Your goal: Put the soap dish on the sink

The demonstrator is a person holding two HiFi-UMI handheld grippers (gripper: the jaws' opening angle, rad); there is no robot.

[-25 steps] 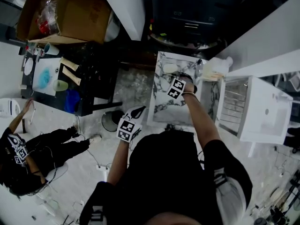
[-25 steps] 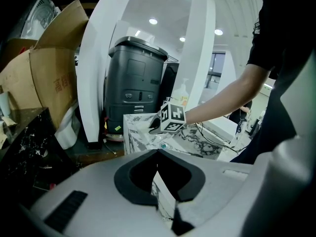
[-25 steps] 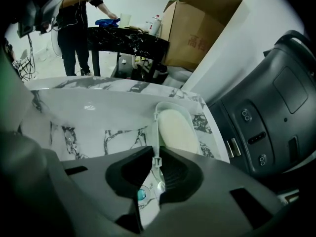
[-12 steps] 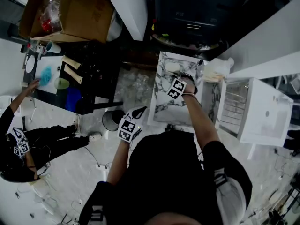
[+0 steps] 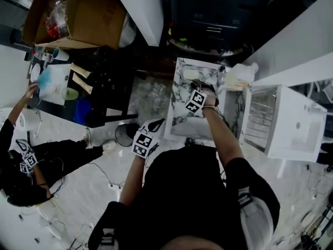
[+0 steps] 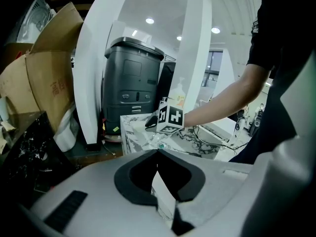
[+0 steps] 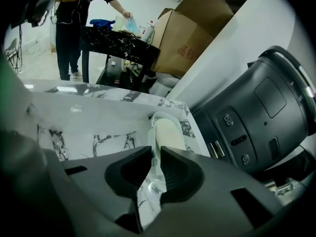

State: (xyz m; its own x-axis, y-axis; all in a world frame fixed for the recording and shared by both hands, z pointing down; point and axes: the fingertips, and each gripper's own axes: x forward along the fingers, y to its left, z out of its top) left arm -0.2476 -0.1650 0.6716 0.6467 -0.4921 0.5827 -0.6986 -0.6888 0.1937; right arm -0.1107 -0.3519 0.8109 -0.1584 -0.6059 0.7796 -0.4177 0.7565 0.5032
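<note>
You have one soap dish (image 7: 167,132) in play: a pale cream oval hollow with a whitish, slightly translucent rim around it. Whether the cream inside is a bar of soap or the dish's own floor cannot be told. The dish sits at the far corner ledge of the single marble sink (image 7: 89,127), white with dark veins. In the head view that spot is just above centre, beside the dark grey machine (image 5: 208,14).

You hold two tongs. Your right tongs (image 7: 156,152) pinch the near end of the dish's rim, with the jaws drawn close on it. Your left tongs (image 6: 158,152) are pressed together with nothing between them. They hang off the sink's left edge, over the floor, near a small round bin (image 5: 125,134).

One cardboard box (image 5: 88,14) stands open at the upper left of the head view, and a clear bag with red contents (image 5: 54,17) lies in it. Below it, one black bench (image 5: 104,82) carries a blue item and a green cup among small clutter. A second person (image 5: 21,160) at the lower left reaches a hand to that bench. One white rack (image 5: 281,121) stands to the right of the sink.
</note>
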